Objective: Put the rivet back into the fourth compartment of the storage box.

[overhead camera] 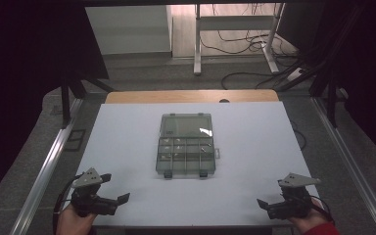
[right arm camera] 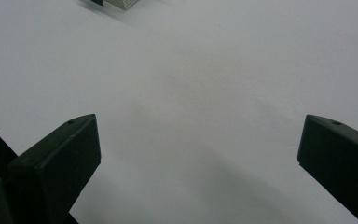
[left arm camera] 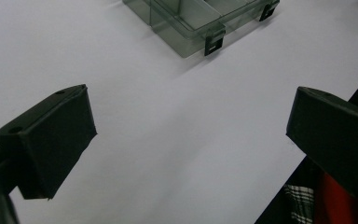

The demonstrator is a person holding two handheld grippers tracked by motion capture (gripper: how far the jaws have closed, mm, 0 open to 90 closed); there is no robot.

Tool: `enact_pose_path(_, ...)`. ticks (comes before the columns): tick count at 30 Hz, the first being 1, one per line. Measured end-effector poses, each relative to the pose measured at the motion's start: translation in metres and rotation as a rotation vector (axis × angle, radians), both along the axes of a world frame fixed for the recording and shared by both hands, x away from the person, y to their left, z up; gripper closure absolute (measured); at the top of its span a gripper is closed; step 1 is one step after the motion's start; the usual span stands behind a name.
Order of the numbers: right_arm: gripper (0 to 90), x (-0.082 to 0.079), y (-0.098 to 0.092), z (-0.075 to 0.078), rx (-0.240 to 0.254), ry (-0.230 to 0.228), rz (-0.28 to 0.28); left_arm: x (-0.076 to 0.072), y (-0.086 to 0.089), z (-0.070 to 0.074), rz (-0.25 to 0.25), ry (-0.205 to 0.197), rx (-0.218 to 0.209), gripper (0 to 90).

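We see the compartment box (overhead camera: 186,145) lying at the middle of the tabletop (overhead camera: 254,147), its lid half toward the far edge, its divided half toward us. The left gripper (overhead camera: 115,188) sits at the near left corner, the right gripper (overhead camera: 269,196) at the near right, both well apart from the box
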State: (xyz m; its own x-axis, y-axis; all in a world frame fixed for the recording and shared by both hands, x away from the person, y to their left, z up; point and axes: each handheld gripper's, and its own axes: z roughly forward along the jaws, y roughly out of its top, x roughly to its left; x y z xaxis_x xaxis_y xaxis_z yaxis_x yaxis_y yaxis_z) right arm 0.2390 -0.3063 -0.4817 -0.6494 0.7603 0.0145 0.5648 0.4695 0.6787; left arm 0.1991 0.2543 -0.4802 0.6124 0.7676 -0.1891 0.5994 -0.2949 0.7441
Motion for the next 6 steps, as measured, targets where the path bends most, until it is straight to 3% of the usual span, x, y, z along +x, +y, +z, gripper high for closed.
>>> enact_pose_path(6, 0.0, 0.0001, 0.0003, -0.0007, -0.001, 0.003, 0.001, 0.0017, -0.0031, -0.0003, -0.012, 0.011, 0.019, 1.9)
